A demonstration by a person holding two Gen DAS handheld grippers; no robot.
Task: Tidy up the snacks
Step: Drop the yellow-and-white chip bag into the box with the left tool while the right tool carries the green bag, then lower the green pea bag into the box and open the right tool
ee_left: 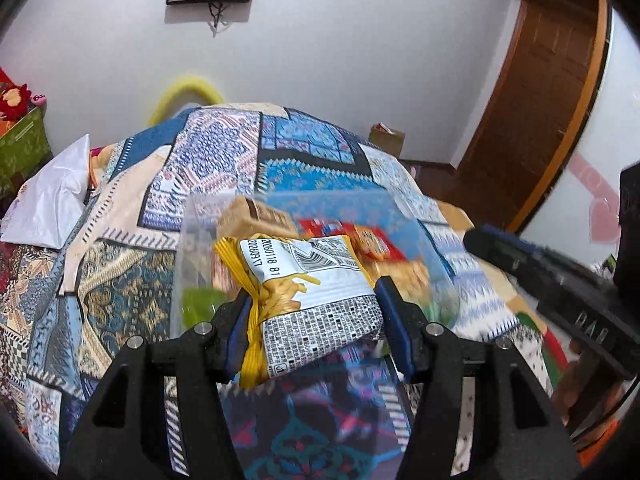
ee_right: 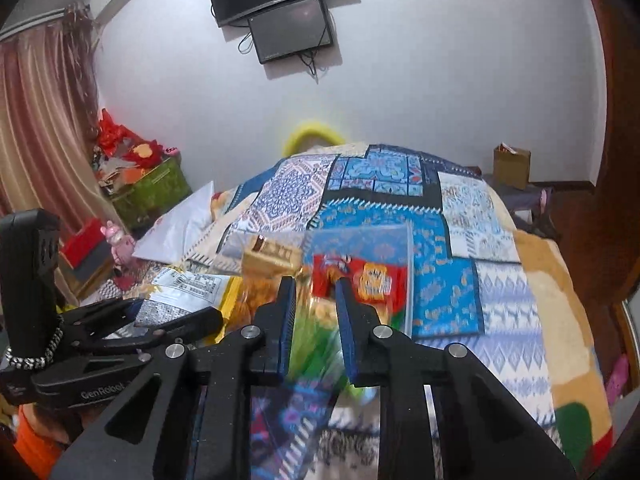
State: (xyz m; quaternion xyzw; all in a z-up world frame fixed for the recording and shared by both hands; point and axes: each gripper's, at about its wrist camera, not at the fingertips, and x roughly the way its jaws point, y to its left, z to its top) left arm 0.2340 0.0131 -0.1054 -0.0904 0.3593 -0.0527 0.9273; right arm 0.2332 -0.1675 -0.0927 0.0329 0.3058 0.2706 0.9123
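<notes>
A: Patchwork bedding, a blue and cream quilt (ee_left: pixel 224 152), was spread under everything, and a clear plastic container (ee_left: pixel 400 216) of snacks was seen held above it. Nearest the left camera, the left gripper (ee_left: pixel 316 316) was clamped on a yellow and white crinkled snack packet (ee_left: pixel 308 280), one pad pressed against each side.

B: And the right gripper (ee_right: pixel 316 312)?

A: Its fingers were drawn nearly together, and the container's near wall appeared to be pinched between them, though blur made that uncertain. Both tools were pitched downward.

B: What could be judged risky?

A: The packet was gripped only at its near end, so it could be let slip or swung against the rim. A thin wall held at one edge could be tipped, and the red snack pack (ee_right: pixel 360 276) and tan cardboard box (ee_right: pixel 268 256) inside could be spilled onto the quilt.

B: Farther off?

A: A white wall with a dark mounted screen (ee_right: pixel 292 32) was seen, and a brown wooden door (ee_left: pixel 540 100).
</notes>
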